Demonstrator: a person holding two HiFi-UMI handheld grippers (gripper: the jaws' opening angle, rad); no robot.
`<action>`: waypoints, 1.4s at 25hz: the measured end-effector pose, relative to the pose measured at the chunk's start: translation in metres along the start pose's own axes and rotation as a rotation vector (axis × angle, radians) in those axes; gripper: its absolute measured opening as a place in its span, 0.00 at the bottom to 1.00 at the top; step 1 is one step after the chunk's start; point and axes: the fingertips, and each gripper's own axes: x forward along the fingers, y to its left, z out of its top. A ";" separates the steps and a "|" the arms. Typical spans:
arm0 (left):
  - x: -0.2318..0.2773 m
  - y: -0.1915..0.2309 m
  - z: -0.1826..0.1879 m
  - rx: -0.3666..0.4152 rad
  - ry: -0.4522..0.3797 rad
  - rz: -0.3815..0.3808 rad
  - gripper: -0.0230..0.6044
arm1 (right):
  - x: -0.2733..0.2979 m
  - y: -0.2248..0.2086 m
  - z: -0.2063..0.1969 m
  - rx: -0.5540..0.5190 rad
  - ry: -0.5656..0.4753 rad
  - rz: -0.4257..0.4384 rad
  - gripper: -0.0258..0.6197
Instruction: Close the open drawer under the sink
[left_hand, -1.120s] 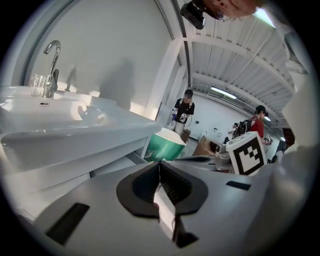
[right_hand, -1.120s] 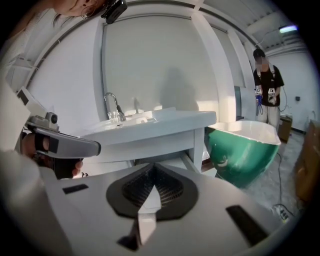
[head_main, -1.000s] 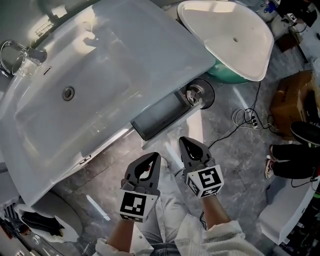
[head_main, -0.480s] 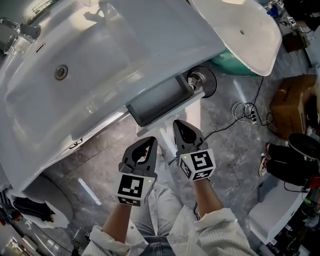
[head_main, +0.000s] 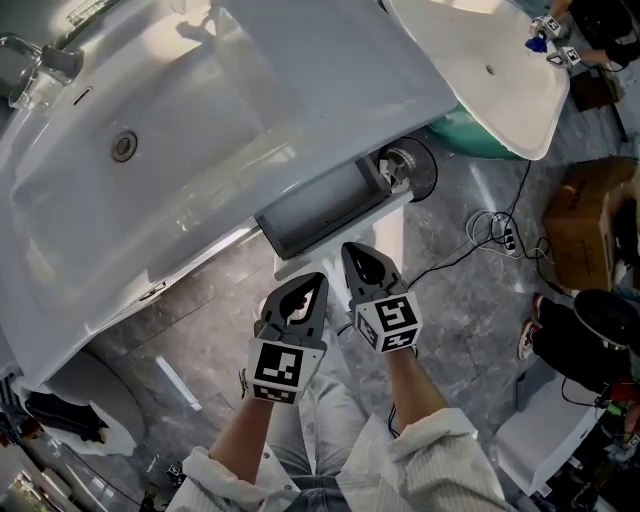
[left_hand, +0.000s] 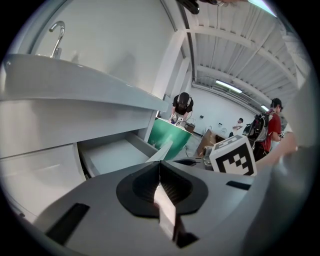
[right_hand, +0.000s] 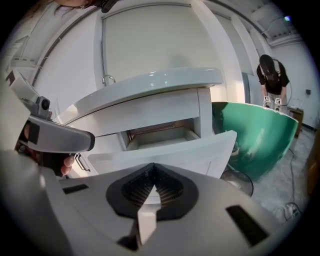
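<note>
Both grippers are held side by side, low in front of the cabinet. The left gripper (head_main: 308, 292) is seen with its jaws pressed together and nothing between them; the right gripper (head_main: 360, 266) is likewise closed and empty.

Over the last second both have been brought forward. A clear stretch of floor (head_main: 200, 310) was earlier left between the jaw tips and the drawer (head_main: 318, 208); now the right tips are seen just beside the drawer's white front panel, and the left tips near it, slightly further back. Actual contact cannot be made out. The drawer itself appears to be pulled out as far as before, its grey inside still exposed, so the closing is judged not to have begun. The approach looks nearly done, and a push with the closed tips is what is likely called for next.

The drawer is found under the front edge of the sink (head_main: 200, 130), towards its right end. Its long axis is laid along that edge, running in the head view from lower left to upper right. Its front is pointed towards the person, so it would be shut by a push across the long axis, back under the sink.
</note>
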 end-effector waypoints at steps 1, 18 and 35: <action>0.002 0.000 -0.002 -0.001 0.003 0.000 0.06 | 0.002 -0.001 -0.001 -0.002 0.000 0.005 0.05; 0.010 0.011 -0.003 -0.006 0.017 0.016 0.06 | 0.009 0.000 0.004 -0.008 -0.038 0.002 0.05; 0.010 0.017 0.001 -0.011 0.022 0.027 0.06 | 0.021 0.002 0.017 -0.034 -0.052 0.010 0.05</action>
